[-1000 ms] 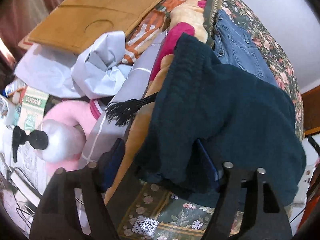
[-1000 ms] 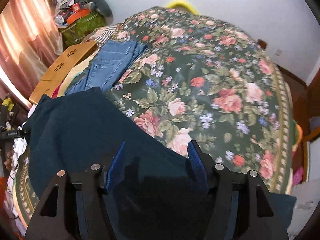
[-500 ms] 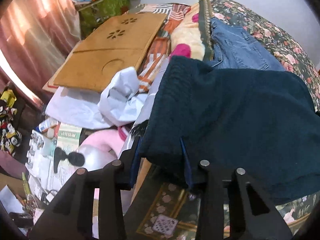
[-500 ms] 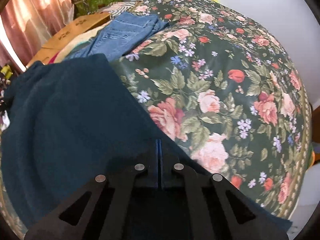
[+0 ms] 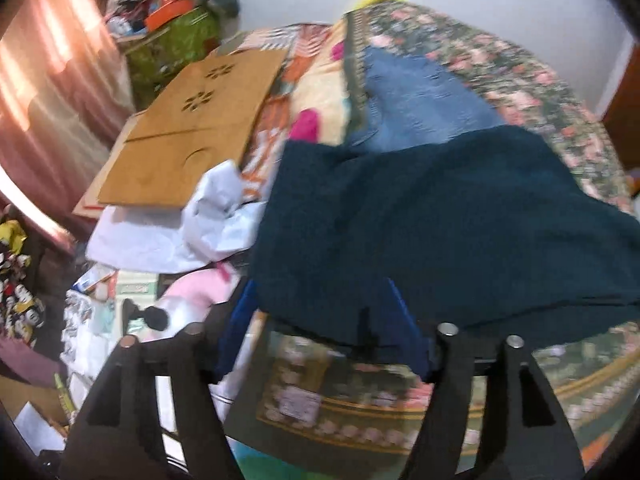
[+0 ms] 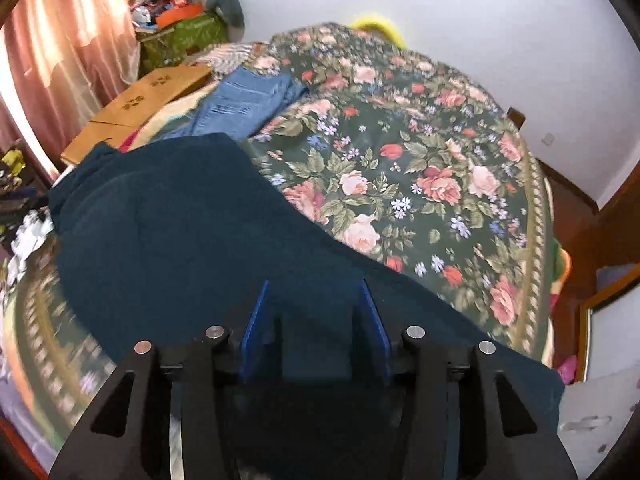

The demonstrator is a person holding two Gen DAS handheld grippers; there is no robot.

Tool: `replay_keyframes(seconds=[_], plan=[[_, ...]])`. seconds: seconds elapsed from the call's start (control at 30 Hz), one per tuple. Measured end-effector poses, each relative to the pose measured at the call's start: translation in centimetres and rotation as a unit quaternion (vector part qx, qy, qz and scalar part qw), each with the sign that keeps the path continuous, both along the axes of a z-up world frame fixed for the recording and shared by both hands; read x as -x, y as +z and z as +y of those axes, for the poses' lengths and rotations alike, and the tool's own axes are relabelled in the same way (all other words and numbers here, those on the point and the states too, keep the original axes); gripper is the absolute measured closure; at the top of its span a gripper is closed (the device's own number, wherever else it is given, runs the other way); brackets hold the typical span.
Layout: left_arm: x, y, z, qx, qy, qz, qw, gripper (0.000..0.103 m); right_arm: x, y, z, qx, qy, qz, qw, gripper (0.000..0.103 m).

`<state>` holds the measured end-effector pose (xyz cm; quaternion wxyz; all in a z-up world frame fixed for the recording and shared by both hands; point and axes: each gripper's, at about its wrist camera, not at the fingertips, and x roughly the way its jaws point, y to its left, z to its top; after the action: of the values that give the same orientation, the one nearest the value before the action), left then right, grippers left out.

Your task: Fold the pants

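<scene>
Dark teal pants (image 5: 432,216) lie spread across the near side of the floral bedspread (image 6: 420,168), their near edge hanging over the bed's side. The left gripper (image 5: 320,284) hovers at that near left edge; its jaws are opening, and the hem sits between the blue pads without being pressed. In the right wrist view the same pants (image 6: 168,216) fill the lower left. Over their near right part, the right gripper (image 6: 314,282) has its jaws opening too, pads apart above the cloth. Folded blue jeans (image 5: 416,100) lie beyond the pants.
Left of the bed are a wooden lap board (image 5: 192,128), crumpled white paper (image 5: 216,220), a pink cushion (image 5: 196,288) and a pump bottle (image 5: 148,316). A green box (image 6: 180,40) piled with clutter stands by the pink curtain (image 6: 68,48). The white wall lies behind the bed.
Both grippers closed on the pants' near edge half a second ago and now stand apart again. Both views have pulled back and risen, showing more of the bed.
</scene>
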<state>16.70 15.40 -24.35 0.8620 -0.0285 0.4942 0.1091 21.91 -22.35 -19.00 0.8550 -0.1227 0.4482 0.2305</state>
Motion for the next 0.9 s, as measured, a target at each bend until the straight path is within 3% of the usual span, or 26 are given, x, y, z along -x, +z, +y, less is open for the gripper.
replay_keyframes(seconds=[0.13, 0.37, 0.5, 0.63, 0.73, 0.8, 0.83, 0.9], plan=[[0.2, 0.1, -3.2, 0.008, -0.044, 0.002, 0.9990, 0.031, 3.0, -0.3, -0.4, -0.011, 0.000, 0.003, 1.000, 0.061], [-0.2, -2.6, -7.8, 0.020, -0.106, 0.042, 0.9933, 0.031, 5.8, -3.6, 1.0, -0.002, 0.014, 0.037, 0.999, 0.061], [-0.5, -2.9, -9.1, -0.002, -0.118, 0.040, 0.9922, 0.031, 5.9, -4.8, 1.8, -0.012, 0.017, 0.061, 0.998, 0.061], [-1.4, -2.8, -10.2, 0.006, -0.132, 0.032, 0.9908, 0.031, 5.4, -5.1, 3.1, 0.002, 0.035, 0.050, 0.998, 0.061], [-1.8, -2.7, -11.5, -0.018, -0.148, 0.020, 0.9886, 0.031, 5.1, -5.4, 3.8, 0.004, 0.047, 0.047, 0.998, 0.064], [-2.3, -2.8, -12.0, -0.021, -0.154, 0.015, 0.9878, 0.038, 5.1, -5.7, 4.0, -0.012, 0.058, 0.053, 0.997, 0.077], [-2.5, -2.8, -12.1, -0.015, -0.155, 0.015, 0.9877, 0.041, 5.2, -5.7, 4.0, -0.017, 0.060, 0.051, 0.997, 0.079], [-2.9, -2.6, -12.1, 0.003, -0.162, 0.014, 0.9867, 0.059, 5.4, -5.6, 4.0, -0.026, 0.061, 0.047, 0.997, 0.084]])
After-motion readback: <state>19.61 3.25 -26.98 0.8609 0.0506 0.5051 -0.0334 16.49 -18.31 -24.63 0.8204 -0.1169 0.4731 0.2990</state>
